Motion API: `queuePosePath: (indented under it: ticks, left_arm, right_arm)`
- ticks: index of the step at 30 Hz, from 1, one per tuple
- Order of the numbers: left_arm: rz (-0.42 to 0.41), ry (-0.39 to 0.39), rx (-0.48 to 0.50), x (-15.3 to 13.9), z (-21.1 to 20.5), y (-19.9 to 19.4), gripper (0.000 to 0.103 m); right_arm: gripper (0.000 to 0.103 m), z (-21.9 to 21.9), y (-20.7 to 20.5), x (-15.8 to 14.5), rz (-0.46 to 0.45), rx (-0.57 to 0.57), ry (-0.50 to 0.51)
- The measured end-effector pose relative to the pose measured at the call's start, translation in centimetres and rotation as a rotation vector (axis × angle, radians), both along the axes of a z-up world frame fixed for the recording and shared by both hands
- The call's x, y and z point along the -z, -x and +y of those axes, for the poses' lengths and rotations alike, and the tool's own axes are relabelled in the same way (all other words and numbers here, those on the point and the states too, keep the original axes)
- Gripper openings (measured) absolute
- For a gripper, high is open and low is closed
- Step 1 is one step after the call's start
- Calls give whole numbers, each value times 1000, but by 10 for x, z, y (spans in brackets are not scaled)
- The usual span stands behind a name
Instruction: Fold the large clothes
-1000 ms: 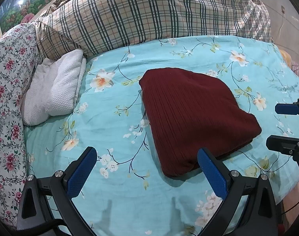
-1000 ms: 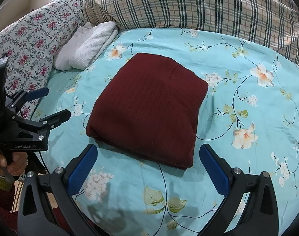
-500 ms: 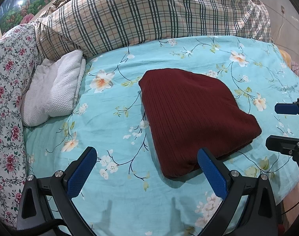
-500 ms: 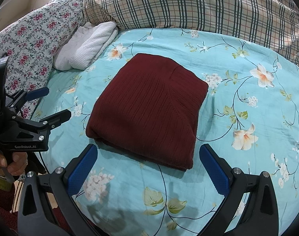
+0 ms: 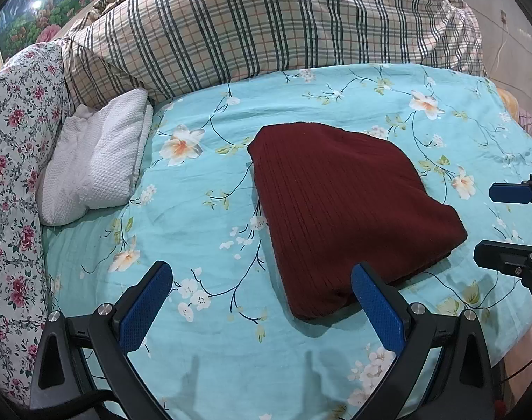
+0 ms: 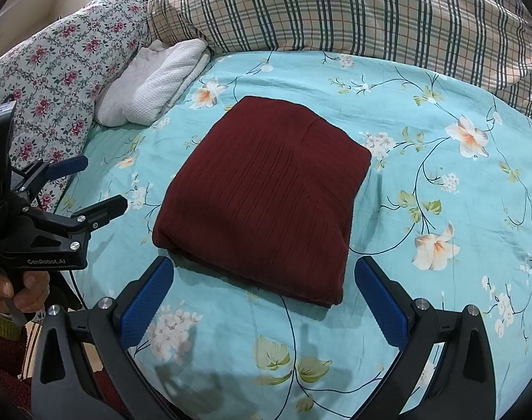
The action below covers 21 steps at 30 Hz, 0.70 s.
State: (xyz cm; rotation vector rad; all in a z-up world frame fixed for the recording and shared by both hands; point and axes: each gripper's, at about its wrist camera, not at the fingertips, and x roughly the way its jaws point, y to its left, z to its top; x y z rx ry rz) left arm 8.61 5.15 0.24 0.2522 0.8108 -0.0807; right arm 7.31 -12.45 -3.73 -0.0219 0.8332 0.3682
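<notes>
A dark red ribbed sweater (image 5: 346, 206) lies folded into a compact rectangle on the turquoise floral bedsheet (image 5: 182, 231); it also shows in the right wrist view (image 6: 266, 199). My left gripper (image 5: 262, 294) is open and empty, held above the sheet at the sweater's near left corner. It shows from the side in the right wrist view (image 6: 91, 189). My right gripper (image 6: 266, 294) is open and empty, just in front of the sweater's near edge. It shows at the right edge of the left wrist view (image 5: 503, 224).
A white textured towel (image 5: 94, 157) lies folded at the back left. A plaid quilt (image 5: 266, 21) is bunched along the back. A floral pillow (image 5: 10, 161) lines the left side. The bed's edge (image 5: 521, 336) drops off at the right.
Almost nothing differs. Both grippers stay open and hover in place; the sweater lies still, with only a slight drift of the views.
</notes>
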Motion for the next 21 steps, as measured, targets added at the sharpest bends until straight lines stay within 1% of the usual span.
queuePosePath:
  ticks: [15,17,21]
  left_arm:
    - [-4,1,6,-3,-1,-6,102]
    - [-9,1,4,-4,-1,-8,102]
    - [-16,4,-2,-5,-1,-11,102]
  right_arm:
    - [103,-1,-5,-5,-11,8,-1]
    - [103,-3,-6,-8,-25,21,-14]
    - [103,-8,-12,-12,-23,34,-43]
